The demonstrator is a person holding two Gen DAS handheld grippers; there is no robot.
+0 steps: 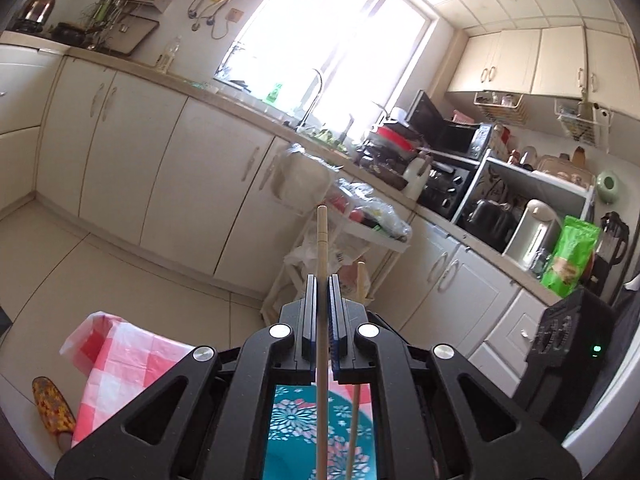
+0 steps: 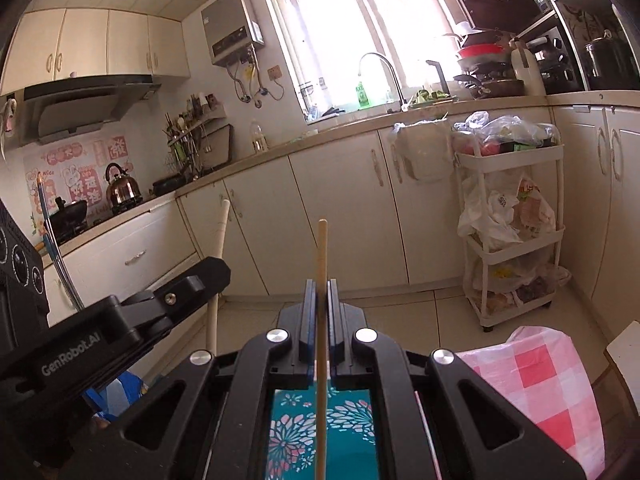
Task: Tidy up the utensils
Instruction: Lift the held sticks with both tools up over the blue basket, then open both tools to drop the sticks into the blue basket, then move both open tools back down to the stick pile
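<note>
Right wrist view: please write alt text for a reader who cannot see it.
The right claw is shut on a wooden chopstick that sticks up past its tips, above a teal floral cloth. The left claw enters from the left. Behind are a kitchen counter, a white trolley and a bright window.

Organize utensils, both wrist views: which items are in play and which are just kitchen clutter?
In play:
- left gripper, shut on a wooden chopstick
- right gripper, shut on a second chopstick

Clutter:
- kettle
- white trolley stuffed with bags
- checked pink cloth
- green snack bag
- slipper
</note>
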